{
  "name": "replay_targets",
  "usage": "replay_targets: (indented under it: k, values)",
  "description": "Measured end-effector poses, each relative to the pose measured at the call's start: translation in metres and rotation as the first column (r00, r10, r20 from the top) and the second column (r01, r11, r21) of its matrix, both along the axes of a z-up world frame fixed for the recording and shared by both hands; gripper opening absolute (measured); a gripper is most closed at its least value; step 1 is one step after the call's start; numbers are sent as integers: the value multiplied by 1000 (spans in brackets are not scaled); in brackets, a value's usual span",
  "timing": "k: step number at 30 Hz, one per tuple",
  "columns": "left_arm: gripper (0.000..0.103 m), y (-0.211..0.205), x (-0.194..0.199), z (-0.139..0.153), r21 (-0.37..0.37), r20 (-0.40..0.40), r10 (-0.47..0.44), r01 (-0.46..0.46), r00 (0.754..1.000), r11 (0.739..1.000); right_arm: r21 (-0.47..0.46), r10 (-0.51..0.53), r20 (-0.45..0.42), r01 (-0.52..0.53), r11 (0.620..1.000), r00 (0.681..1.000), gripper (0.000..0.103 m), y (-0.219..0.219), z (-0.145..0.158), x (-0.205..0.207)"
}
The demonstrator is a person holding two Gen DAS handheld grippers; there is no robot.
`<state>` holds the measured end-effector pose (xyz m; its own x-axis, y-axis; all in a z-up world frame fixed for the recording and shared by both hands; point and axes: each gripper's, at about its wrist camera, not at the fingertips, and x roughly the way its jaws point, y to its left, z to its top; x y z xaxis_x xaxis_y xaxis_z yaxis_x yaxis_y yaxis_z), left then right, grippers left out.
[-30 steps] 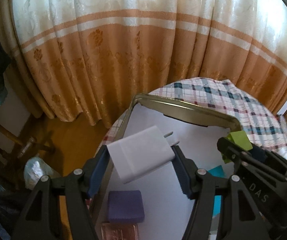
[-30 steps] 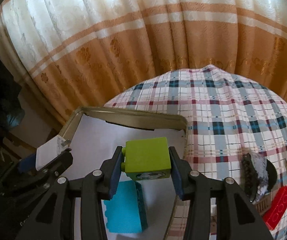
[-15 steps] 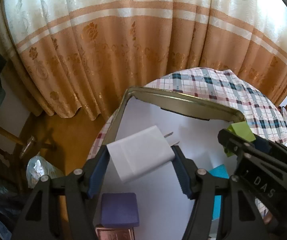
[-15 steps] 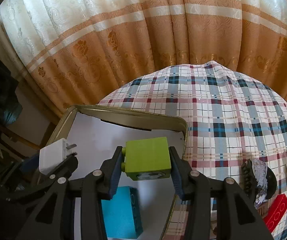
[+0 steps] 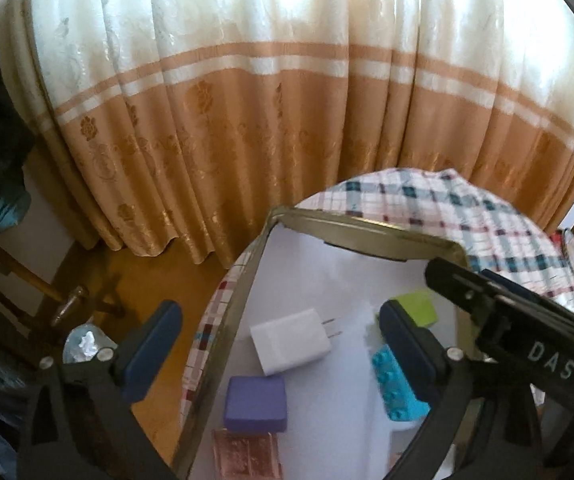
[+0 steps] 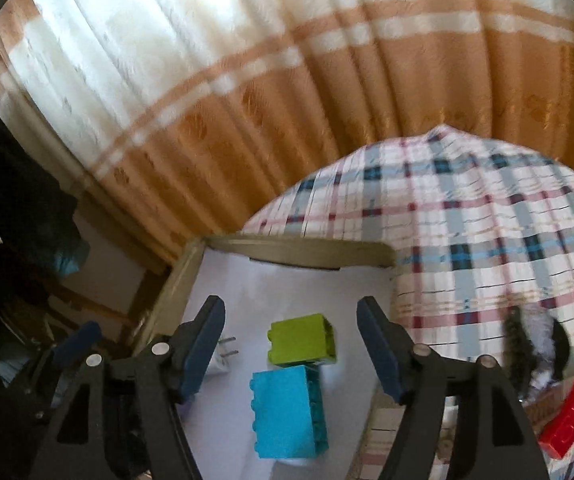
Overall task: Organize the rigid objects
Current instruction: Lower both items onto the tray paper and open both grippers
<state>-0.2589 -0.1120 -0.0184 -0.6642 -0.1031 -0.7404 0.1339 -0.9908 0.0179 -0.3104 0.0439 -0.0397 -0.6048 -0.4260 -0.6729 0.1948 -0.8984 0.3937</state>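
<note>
A white plug adapter [image 5: 290, 340] lies loose on the white floor of a metal-rimmed tray [image 5: 363, 230], below my left gripper [image 5: 277, 338], whose jaws are opening wide and touch nothing. In the right wrist view a lime green brick [image 6: 302, 339] rests in the same tray [image 6: 295, 244] just behind a turquoise brick [image 6: 287, 416]. My right gripper [image 6: 289, 344] hangs above them with its jaws opening, pads clear of the green brick. The adapter's prongs [image 6: 227, 347] peek out beside its left finger.
A purple block [image 5: 255, 404] and a copper-coloured box [image 5: 247, 454] lie at the tray's near left. The tray sits on a plaid tablecloth [image 6: 487, 240]. A red brick [image 6: 571, 416] and a dark bristly object [image 6: 527, 344] lie on the cloth to the right. Curtains hang behind.
Both grippers have opened. The white adapter dropped out of the left jaws into the tray, and the green brick dropped from the right jaws next to the turquoise brick. Both hands rose a little.
</note>
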Motion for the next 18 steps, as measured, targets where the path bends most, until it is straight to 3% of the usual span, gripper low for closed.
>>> replay_targets:
  k: [5,10,18]
  values:
    - [102,15,17,2,32,-44,-21,22,999,999,-9,-76,-83,75,997,994,77,23,10,31]
    - [102,39,35,0,17,-78,-41,43,996,999,11,-162,-163,166,986,973,78,51,13,60]
    - [102,82,66,0,-20,-181,-29,26,983,999,103,-305,-300,348,932,904,78,97,9,109]
